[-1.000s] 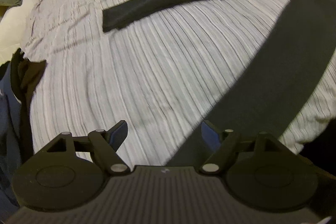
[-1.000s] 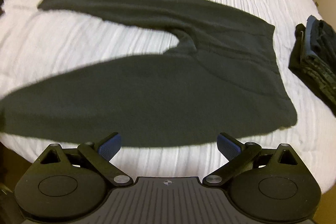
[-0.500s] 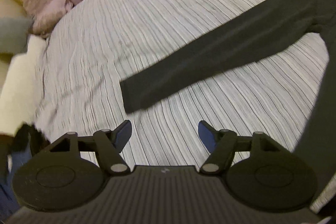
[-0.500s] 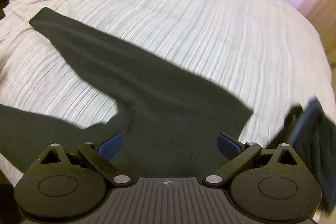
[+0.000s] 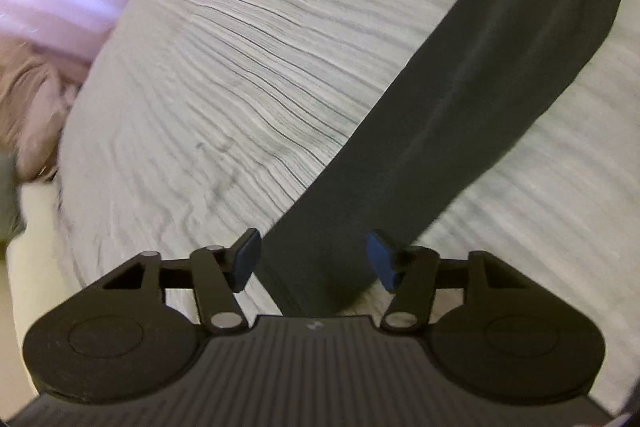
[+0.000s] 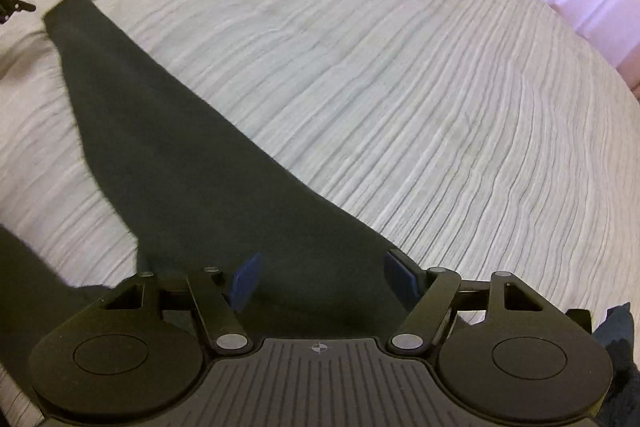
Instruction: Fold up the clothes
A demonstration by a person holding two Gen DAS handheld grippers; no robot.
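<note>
Striped bedspread (image 6: 400, 87) under dark trousers (image 6: 180, 155), spread flat for folding. Left gripper (image 5: 314, 259) wide over leg end, right gripper (image 6: 324, 281) wide over waist, ready to pinch.

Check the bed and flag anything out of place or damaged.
Nothing stands out. The dark pants lie flat on the striped bedspread, legs spread and unfolded. Both grippers, left and right, have their jaws open over the fabric.

Both hand-held grippers now closer over the dark trousers (image 5: 460, 115).
</note>
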